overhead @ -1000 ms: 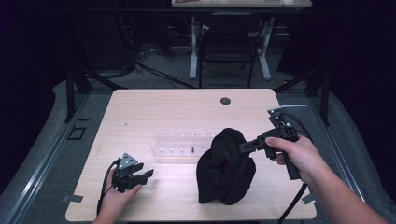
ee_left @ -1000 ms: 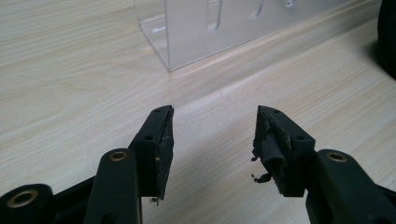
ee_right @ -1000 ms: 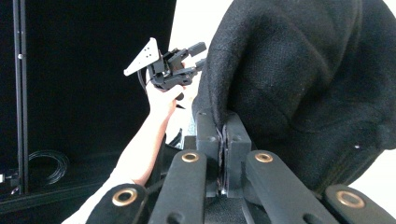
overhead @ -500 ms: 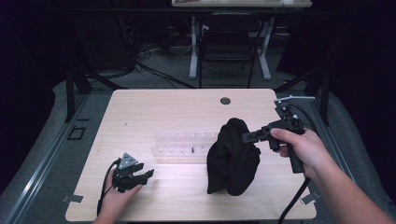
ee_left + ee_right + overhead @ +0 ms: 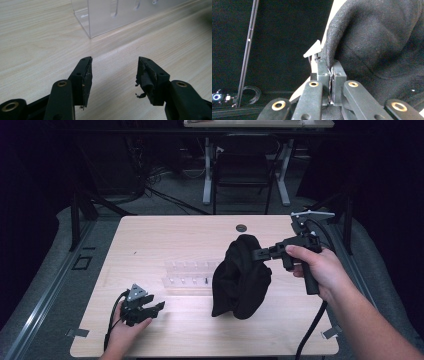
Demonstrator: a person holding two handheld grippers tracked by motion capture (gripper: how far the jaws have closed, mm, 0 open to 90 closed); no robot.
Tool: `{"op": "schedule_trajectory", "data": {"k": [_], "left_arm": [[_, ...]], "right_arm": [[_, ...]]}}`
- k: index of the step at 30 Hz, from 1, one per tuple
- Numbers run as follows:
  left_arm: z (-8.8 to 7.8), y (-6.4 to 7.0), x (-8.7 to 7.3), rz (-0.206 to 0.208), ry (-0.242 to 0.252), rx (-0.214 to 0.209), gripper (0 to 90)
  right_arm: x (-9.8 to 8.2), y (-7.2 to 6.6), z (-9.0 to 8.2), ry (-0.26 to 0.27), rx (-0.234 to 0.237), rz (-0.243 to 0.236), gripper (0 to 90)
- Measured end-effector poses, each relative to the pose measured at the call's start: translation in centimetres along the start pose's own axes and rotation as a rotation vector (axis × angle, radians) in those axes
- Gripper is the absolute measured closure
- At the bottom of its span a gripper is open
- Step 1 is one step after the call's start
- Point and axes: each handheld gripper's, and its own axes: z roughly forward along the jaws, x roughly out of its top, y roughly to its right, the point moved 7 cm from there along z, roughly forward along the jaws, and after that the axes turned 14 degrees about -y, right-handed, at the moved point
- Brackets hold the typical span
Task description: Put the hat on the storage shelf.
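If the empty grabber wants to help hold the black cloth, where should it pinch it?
Probably the bottom hem of the black cloth, coming from the left along the table. The right gripper holds its top edge, so it hangs bunched with its low end on the wood, nearest the open left gripper.

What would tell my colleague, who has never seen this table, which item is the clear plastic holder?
Start at the light wooden table. Near its middle, just left of the hanging black cloth, lies the clear plastic holder, long and low. It is the one see-through thing there, with a row of small slots along it; the cloth is dark and soft, and the small round disc sits toward the far edge.
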Motion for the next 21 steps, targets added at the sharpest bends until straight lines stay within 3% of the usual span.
{"op": "schedule_trajectory", "data": {"k": [21], "left_arm": [[-0.1, -0.2, 0.0, 0.001, 0.002, 0.000, 46.3]], "right_arm": [[4.2, -2.0, 0.8, 0.043, 0.025, -0.032, 88.4]]}}
